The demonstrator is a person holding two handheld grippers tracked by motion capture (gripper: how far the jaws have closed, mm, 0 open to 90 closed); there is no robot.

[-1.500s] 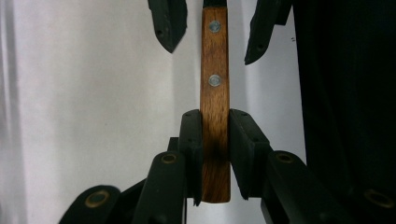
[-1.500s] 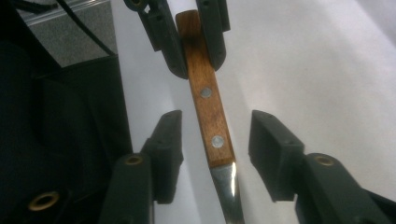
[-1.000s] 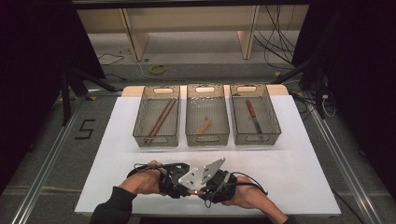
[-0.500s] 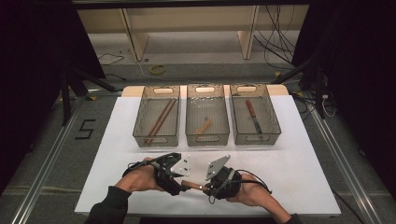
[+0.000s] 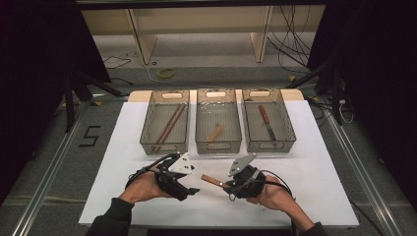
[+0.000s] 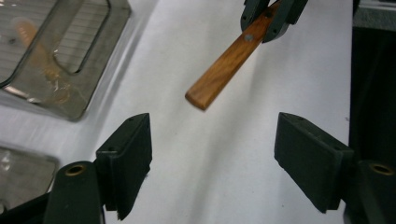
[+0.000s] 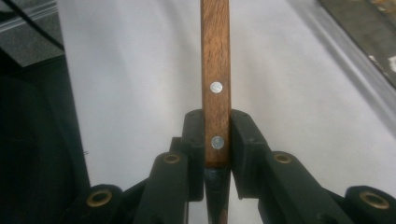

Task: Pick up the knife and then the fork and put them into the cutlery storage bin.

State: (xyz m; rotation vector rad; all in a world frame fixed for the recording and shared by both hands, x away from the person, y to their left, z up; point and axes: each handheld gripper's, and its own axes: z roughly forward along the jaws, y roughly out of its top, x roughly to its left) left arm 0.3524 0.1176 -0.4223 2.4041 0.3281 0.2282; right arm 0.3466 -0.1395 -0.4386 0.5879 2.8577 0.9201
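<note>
A knife's wooden handle (image 5: 212,181), with two rivets, sticks out to the left from my right gripper (image 5: 227,186), just above the white table. The right gripper (image 7: 217,126) is shut on the handle (image 7: 215,56) near its blade end; the blade is hidden behind the jaws. My left gripper (image 5: 193,190) is to the left of the handle's free end. Its jaws have just been opening and nothing is between them. In the left gripper view the left gripper (image 6: 219,135) stands wide open, with the handle (image 6: 224,70) ahead of it and apart.
Three see-through baskets stand in a row at the back. The left basket (image 5: 163,146) holds brown sticks, the middle basket (image 5: 218,146) a short wooden piece, the right basket (image 5: 272,146) another wooden-handled knife. The white table top (image 5: 314,167) spreads to both sides of the hands.
The two grippers were together at the handle. My left gripper has opened, let go and drawn back to the left. The right gripper keeps the handle and has shifted right.
</note>
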